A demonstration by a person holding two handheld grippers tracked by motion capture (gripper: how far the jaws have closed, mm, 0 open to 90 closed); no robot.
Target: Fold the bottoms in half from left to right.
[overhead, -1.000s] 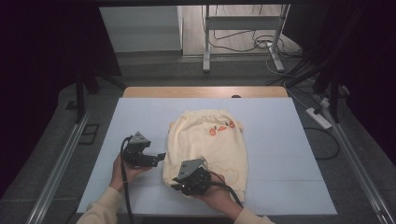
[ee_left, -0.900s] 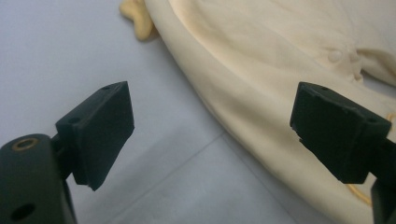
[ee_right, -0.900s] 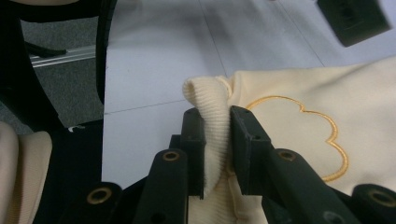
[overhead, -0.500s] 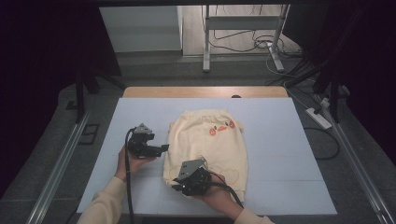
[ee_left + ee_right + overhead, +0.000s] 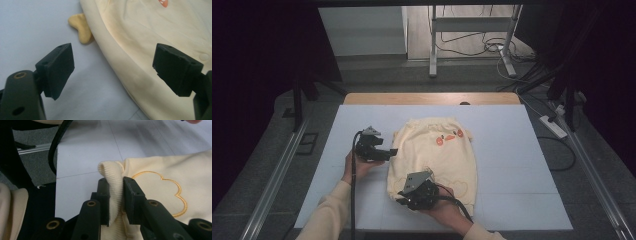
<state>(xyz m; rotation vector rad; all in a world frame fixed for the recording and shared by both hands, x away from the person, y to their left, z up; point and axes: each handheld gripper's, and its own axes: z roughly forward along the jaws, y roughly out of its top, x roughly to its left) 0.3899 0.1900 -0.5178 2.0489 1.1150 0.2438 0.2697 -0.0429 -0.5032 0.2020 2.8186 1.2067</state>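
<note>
On the white mat (image 5: pixel 522 150), right tongs (image 5: pixel 115 195) pinch the yellow garment's (image 5: pixel 437 155) ribbed hem; left tongs (image 5: pixel 113 71), just closing slightly, stand released.

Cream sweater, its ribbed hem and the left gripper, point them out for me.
cream sweater (image 5: pixel 439 150), high view, middle of its body
ribbed hem (image 5: pixel 113 177), right gripper view, pinched fold
left gripper (image 5: pixel 113 66), left gripper view, between its open jaws
</note>
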